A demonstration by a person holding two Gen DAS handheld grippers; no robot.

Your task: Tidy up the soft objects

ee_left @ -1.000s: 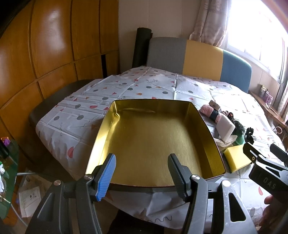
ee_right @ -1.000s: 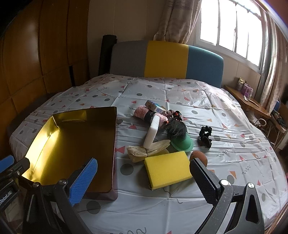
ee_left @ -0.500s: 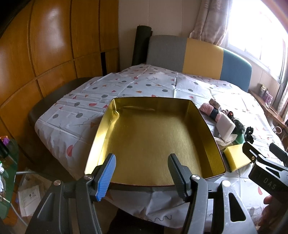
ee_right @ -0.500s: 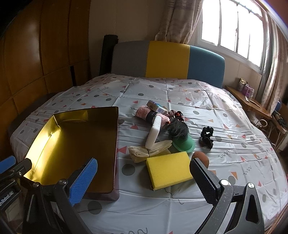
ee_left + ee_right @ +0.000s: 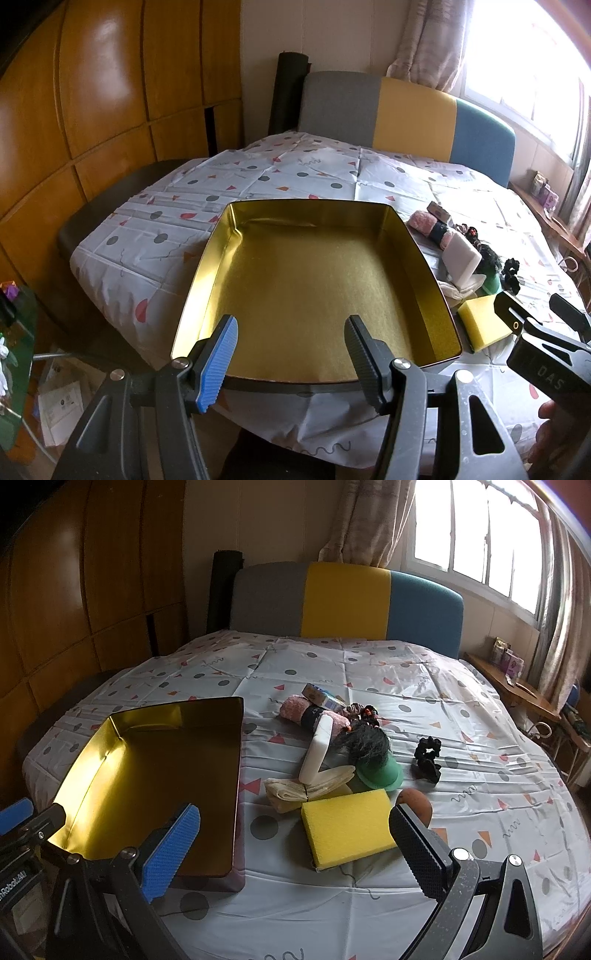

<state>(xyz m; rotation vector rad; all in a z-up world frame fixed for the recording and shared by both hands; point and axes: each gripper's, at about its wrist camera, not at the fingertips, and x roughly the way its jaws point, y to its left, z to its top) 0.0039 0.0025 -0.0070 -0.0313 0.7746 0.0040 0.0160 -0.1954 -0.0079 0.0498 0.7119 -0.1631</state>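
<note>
Yellow sponge [image 5: 347, 827] beside gold tin [image 5: 236, 775] — both hand-held grippers [image 5: 290, 354] [image 5: 295, 838] wide, empty.

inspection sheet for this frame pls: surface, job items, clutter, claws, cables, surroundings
Surface: bed covered by a white sheet with dots and triangles, creased.
Job's things: gold rectangular metal tin, nothing in it; to its right a yellow foam sponge block, white foam block leaning upright, pink fluffy roll with a dark band, cream folded cloth, black scrunchie, green cap with black hair, brown rounded lump.
Clutter: small printed box behind the pink roll.
Claws: left claw open over the tin's near wall; right claw open, near the sponge.
Cables: nothing seen on the bed.
Surroundings: grey, yellow and blue headboard, wooden wardrobe, window.
</note>
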